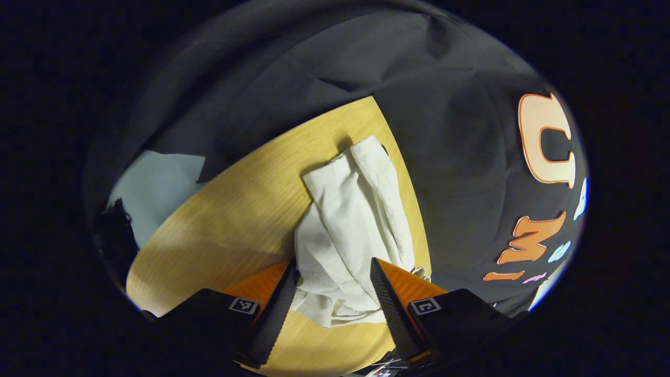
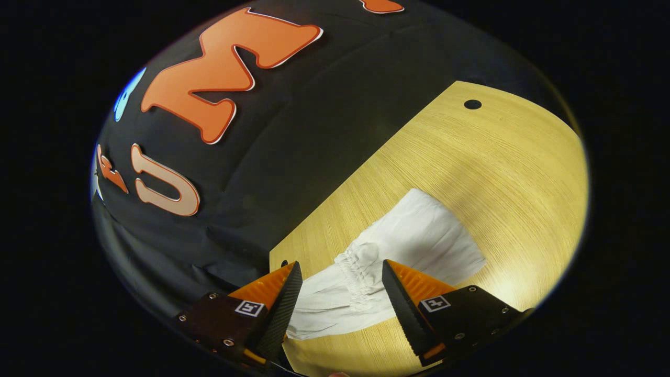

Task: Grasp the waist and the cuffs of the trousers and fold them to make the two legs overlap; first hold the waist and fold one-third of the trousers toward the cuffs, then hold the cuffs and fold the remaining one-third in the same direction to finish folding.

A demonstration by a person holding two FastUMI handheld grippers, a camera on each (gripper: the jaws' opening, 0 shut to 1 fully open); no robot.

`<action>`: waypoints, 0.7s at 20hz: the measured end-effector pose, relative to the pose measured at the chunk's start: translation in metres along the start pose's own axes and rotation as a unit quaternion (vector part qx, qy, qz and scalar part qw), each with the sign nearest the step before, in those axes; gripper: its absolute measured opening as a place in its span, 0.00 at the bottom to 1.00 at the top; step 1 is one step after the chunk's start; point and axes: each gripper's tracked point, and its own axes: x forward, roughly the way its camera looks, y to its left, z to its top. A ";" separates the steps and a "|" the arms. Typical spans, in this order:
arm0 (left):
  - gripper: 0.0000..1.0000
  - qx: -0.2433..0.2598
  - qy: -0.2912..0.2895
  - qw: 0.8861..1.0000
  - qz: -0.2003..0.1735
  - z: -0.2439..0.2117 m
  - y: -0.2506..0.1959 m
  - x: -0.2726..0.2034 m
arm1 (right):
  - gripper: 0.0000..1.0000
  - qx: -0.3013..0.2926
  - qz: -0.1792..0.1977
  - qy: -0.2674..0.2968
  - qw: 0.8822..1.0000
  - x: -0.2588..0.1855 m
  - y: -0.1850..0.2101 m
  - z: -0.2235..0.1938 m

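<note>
The left tool (image 1: pixel 335 285) and right tool (image 2: pixel 341 287) are hovering wide open, gripping nothing, over the white trousers (image 1: pixel 350 230) near the bench (image 1: pixel 235 220) edge. A shallow bite is risking catching one layer only, leaving the legs misaligned.

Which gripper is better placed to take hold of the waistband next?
The right gripper: its open fingers straddle the gathered waistband of the white trousers. The left gripper, also open, frames plain rumpled cloth.

Trousers (image 1: pixel 350 230) were plain white, unpatterned, with a gathered white waistband (image 2: pixel 361 272). Table (image 2: pixel 497 157) was yellow-tan wood with fine straight grain and one small black dot (image 2: pixel 472 104). Booth wall cloth (image 1: pixel 445 131) was black; a pale grey patch (image 1: pixel 157 188) showed beyond it.
</note>
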 end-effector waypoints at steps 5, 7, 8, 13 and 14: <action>0.42 0.017 -0.007 0.999 0.030 -0.002 0.007 0.010 | 0.93 0.001 -0.001 -0.005 1.000 -0.008 -0.003 0.003; 0.17 0.012 -0.031 0.999 0.039 0.005 0.005 0.002 | 0.93 0.002 0.000 -0.009 1.000 -0.013 -0.005 0.005; 0.12 0.008 -0.043 0.999 0.029 0.007 -0.002 0.000 | 0.92 0.002 -0.002 -0.011 1.000 -0.015 -0.007 0.006; 0.11 0.030 -0.083 0.996 -0.016 0.006 -0.035 -0.038 | 0.93 -0.003 0.000 -0.025 1.000 -0.032 -0.012 0.010; 0.12 0.035 -0.087 0.995 -0.023 0.007 -0.041 -0.043 | 0.93 -0.004 0.003 -0.028 1.000 -0.036 -0.012 0.011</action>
